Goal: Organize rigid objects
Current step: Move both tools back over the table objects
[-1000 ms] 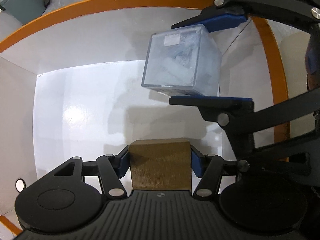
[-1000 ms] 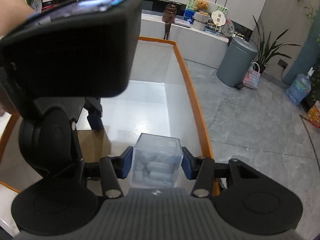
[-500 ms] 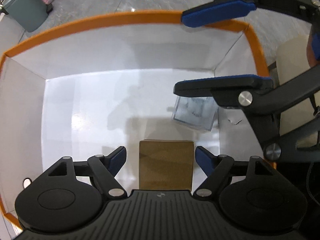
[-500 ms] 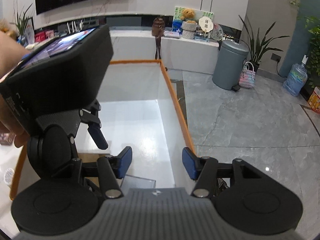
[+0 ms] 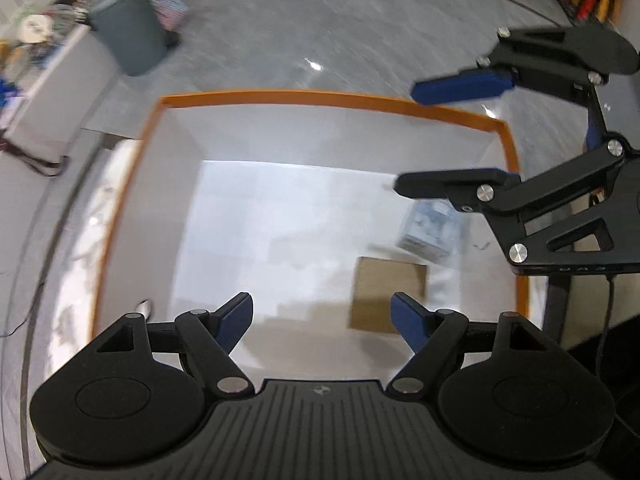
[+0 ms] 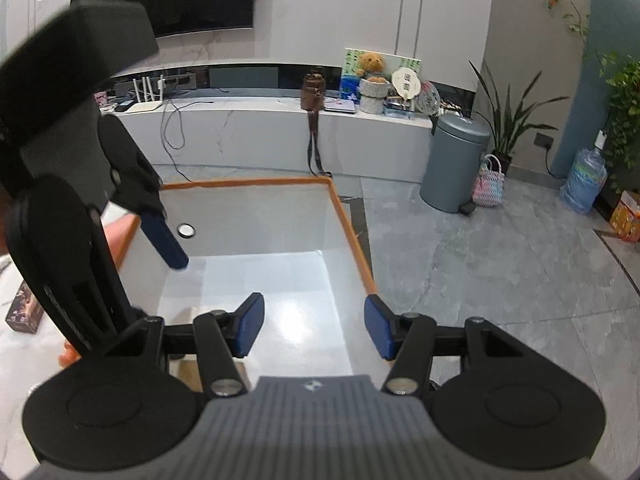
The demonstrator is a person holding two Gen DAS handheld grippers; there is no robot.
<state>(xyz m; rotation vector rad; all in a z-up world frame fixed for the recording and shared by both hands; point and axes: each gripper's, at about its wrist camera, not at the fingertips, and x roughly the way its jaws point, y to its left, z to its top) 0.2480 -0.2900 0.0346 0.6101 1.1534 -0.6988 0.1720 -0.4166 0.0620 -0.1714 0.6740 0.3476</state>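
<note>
Both grippers, left [image 5: 322, 318] and right [image 6: 314, 330], hover with jaws spread and empty above the bin [image 5: 320, 98]; on its floor the brown block [image 5: 388, 294] lies just beside the clear box [image 5: 430, 232].

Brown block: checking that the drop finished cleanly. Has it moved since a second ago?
Yes. The brown block left the left gripper fingers and now lies on the bin floor, beside the clear box, near the bin's right wall.

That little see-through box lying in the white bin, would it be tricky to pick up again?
Probably a bit. The clear box looks hard-walled, so it should hold its shape between the fingers. Its smooth sides may be slippery. It seems to lie tilted beside the brown block, and its loose contents could shift.
</note>
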